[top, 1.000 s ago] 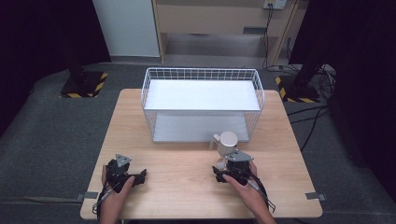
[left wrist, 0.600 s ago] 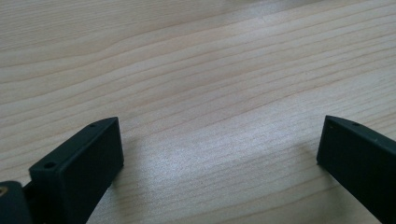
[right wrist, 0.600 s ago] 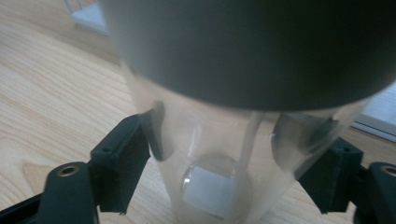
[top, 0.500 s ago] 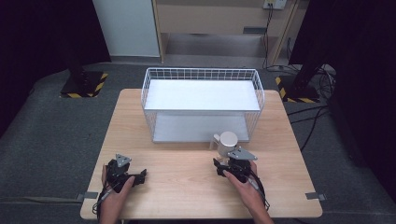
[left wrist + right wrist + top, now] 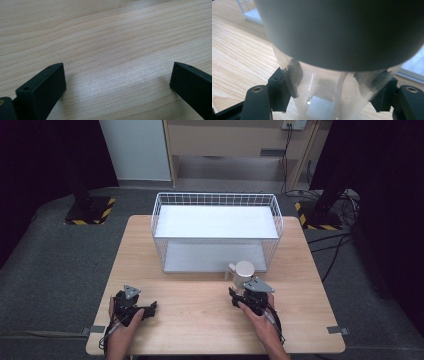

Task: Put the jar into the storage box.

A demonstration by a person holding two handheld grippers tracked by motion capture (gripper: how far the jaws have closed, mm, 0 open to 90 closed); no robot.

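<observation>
Jug (image 5: 243, 272) with a grey lid and clear body stands on the table (image 5: 200, 320) just before the wire basket (image 5: 216, 231); the right gripper view shows the right gripper (image 5: 337, 85) clamped on its clear wall (handle visible from above). Left gripper (image 5: 117, 80) rests wide apart over bare wood.

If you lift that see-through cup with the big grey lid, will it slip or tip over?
The cup looks like smooth clear plastic, so it may slip a little between the right gripper's jaws. It seems empty, so probably light. Its wide lid might make it top-heavy and tippy.
</observation>
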